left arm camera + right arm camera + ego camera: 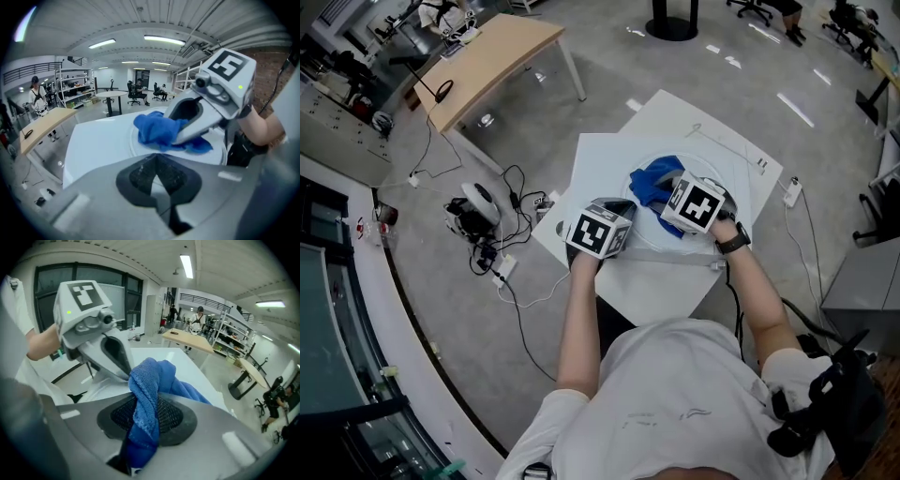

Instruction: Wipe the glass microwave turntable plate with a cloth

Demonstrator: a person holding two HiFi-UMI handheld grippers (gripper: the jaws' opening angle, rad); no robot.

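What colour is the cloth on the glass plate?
Blue. The cloth shows best in the right gripper view.

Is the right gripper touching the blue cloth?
Touching. The right gripper view shows the blue cloth pinched between the jaws of the right gripper, with its folds bunched up above them.

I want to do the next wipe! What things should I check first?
1. Cloth held tight: the right gripper has its jaws shut on the blue cloth. Ok.
2. Cloth on the glass: it lies bunched on the glass plate. Ok.
3. Plate held steady: the left gripper has its jaws together at the plate's near rim, but whether they pinch it: cannot tell.
4. Plate lying flat on the white table: looks flat. Ok.
5. Grippers out of each other's way: a gap shows between them in the head view. Ok.
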